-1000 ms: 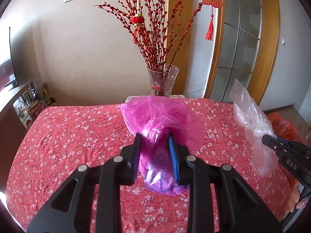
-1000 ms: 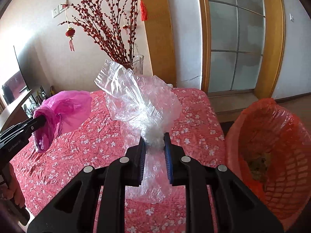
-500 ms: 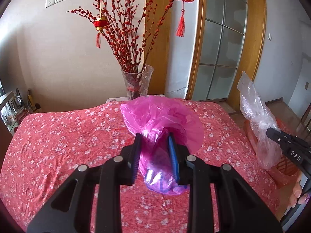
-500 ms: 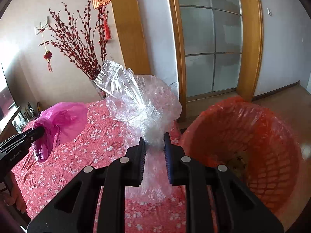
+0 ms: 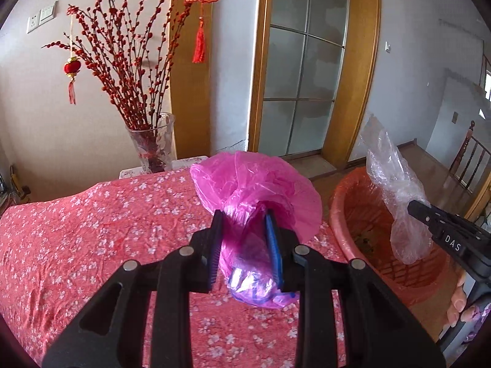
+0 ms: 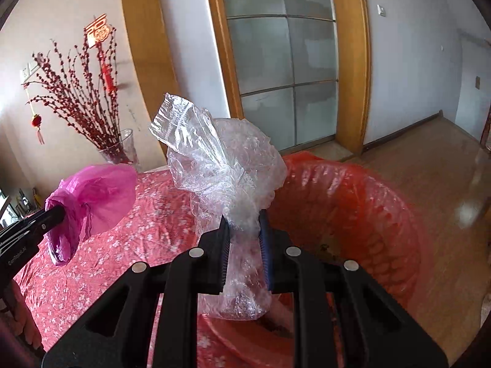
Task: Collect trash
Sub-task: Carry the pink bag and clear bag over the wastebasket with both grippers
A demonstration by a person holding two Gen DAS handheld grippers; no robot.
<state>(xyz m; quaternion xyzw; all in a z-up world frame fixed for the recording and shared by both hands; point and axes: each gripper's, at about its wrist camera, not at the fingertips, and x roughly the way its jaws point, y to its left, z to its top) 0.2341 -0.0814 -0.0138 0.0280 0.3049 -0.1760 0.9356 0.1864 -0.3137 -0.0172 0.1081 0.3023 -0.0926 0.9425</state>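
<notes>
Trash here is two crumpled plastic bags, each pinched in its own gripper above a table spread with a red floral cloth (image 5: 92, 230). Nearest the left wrist camera, the left gripper (image 5: 244, 245) has its jaws narrowly parted and clamped on the gathered neck of a pink bag (image 5: 254, 190), which puffs out beyond the fingers and hangs below them over the cloth near the table's right edge. The right gripper (image 6: 244, 247) is pressed shut the same way on a clear bag (image 6: 224, 165), whose lower part dangles over the near rim of a red-lined wastebasket (image 6: 353, 214); from the left wrist view that bag hangs in front of the basket's mouth, with part of the person's hand (image 5: 460, 303) showing under the tool. Nothing stands between the clear bag and the basket opening; the pink bag sits off to the left of the basket, over the table. Compared with a second ago, both views have swung from the table toward the basket, which now fills much more of the right wrist view, while both grips look unchanged. Inside the basket lies a little dark debris at the bottom. Farther off, a glass vase (image 5: 152, 144) of red-berried branches stands behind the table, near a glazed door with a wooden frame (image 5: 302, 70).
</notes>
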